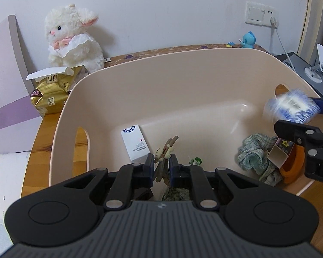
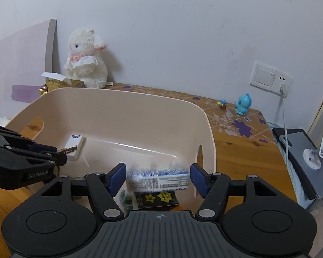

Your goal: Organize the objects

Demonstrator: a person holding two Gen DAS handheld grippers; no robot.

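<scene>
- Charm point(image 1: 163, 152): hanging in the left hand-held gripper point(image 1: 161, 161), with the jaws clamping tight on its brown straps, just above the near floor of the bin point(image 1: 161, 75).
- Judging it light, soft and floppy: a small bear on cords, likely swinging and slipping sideways. Taking it by the bunched straps, as here, is looking safer than by the bear.
- Packet point(image 2: 159, 179): sitting loose and blurred between the wide-standing jaws of the right hand-held gripper point(image 2: 158, 176), with the pads not pressing on it, over the right end of the bin by the handle slot.
- Judging the packet light, crinkly and somewhat slippery, giving under pressure. Taking it across its short sides, flat to the pads, is seeming best.
- Showing a barcode and lines of small print on the packet's white face, with nothing legible through the blur.
- Lying in the bin already: a white box point(image 1: 134, 143) with a round blue seal and tiny print, too small to be sure of.
- Resting on the bench point(image 2: 236, 150) just outside the bin's near right corner: a checked cloth point(image 1: 256, 157) and a black box point(image 2: 157, 200) bearing yellow stars with unreadable lettering.
- Reading "GenRobot.AI" on the left hand-held gripper's body in the right wrist view.
- Showing Chinese characters on a gold bag point(image 1: 51, 94) behind the bin, beside a plush lamb point(image 1: 73, 38).
</scene>
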